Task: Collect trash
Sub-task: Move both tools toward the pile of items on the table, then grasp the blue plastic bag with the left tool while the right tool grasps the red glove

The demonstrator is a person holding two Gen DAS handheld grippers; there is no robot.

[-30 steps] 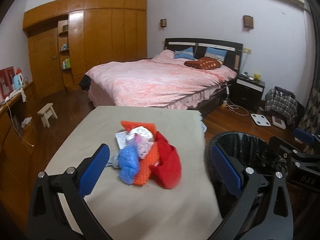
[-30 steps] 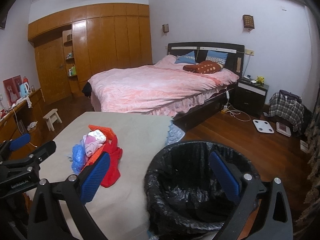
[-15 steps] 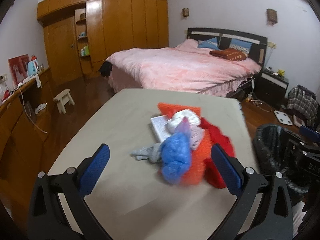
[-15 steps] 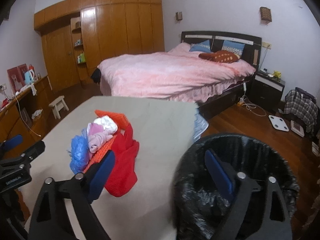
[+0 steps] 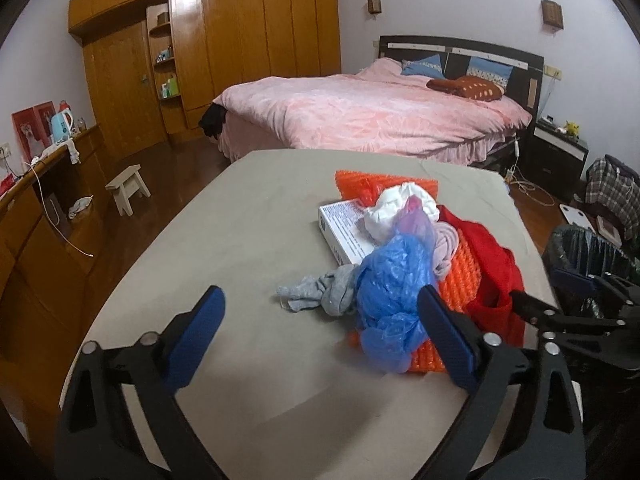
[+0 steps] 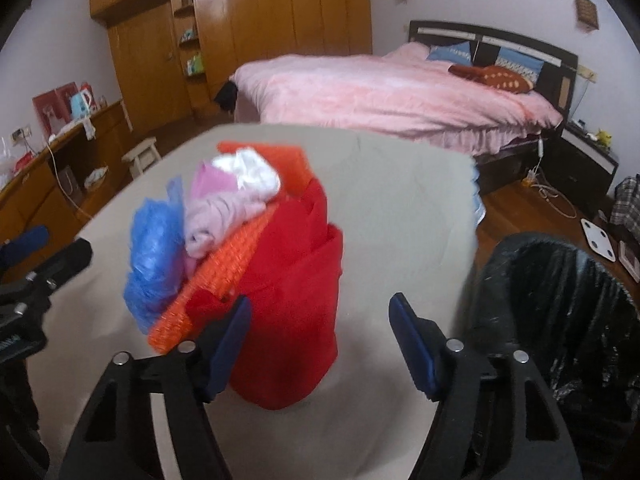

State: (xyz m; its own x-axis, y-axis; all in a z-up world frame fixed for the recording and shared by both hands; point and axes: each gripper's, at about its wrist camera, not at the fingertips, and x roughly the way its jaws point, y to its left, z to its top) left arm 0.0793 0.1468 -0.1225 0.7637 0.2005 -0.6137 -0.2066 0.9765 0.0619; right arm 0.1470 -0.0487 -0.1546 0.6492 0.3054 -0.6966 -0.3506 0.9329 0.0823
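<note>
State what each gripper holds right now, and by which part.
Nothing is held: the left gripper and right gripper are both open, short of the trash pile.

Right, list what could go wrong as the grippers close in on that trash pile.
1. The pile is tangled: the blue plastic bag lies on the orange mesh, so pulling it may drag the white box or grey cloth along.
2. The left gripper and right gripper, both open, converge on one pile and could collide.
3. The trash bin stands off the table's edge, so loose items may drop on the floor.
</note>
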